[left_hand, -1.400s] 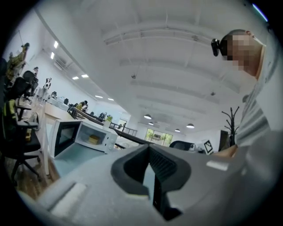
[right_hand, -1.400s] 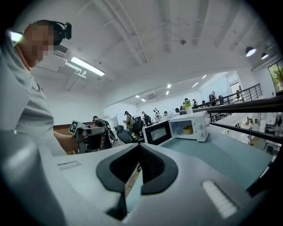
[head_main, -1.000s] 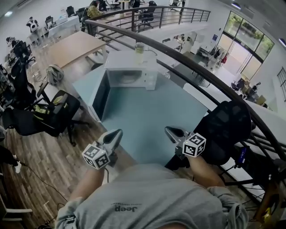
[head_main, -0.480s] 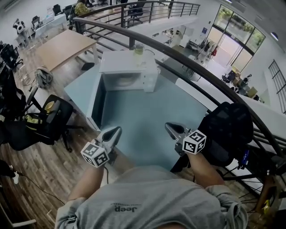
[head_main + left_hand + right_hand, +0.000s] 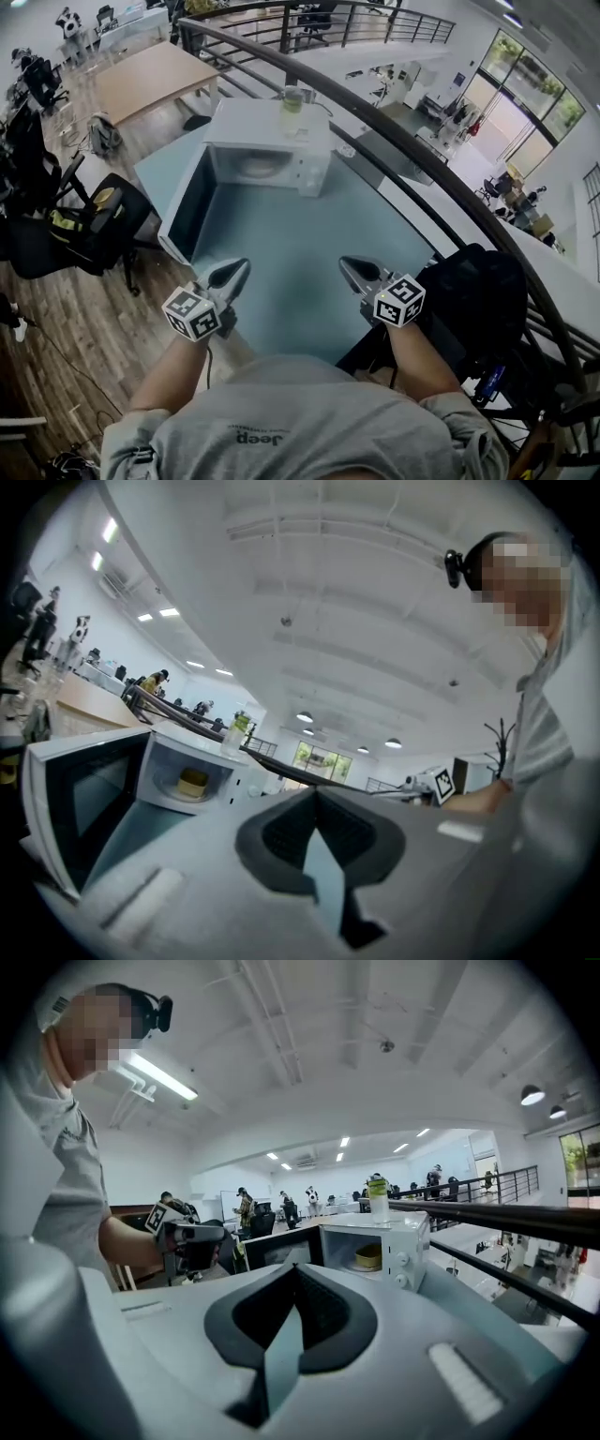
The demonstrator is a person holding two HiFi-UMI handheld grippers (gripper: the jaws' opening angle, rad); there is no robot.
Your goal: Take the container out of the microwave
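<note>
Left tool (image 5: 230, 273) and right tool (image 5: 354, 269) both closed, nothing between the jaws. They're side by side over the near end of the bench (image 5: 300, 248), pointing at the microwave (image 5: 311, 174), well apart from it. Door (image 5: 178, 220) swung open to the left. Container (image 5: 193, 782) sits inside the microwave, untouched. Bottle (image 5: 292, 101) stands on top of the microwave.
</note>
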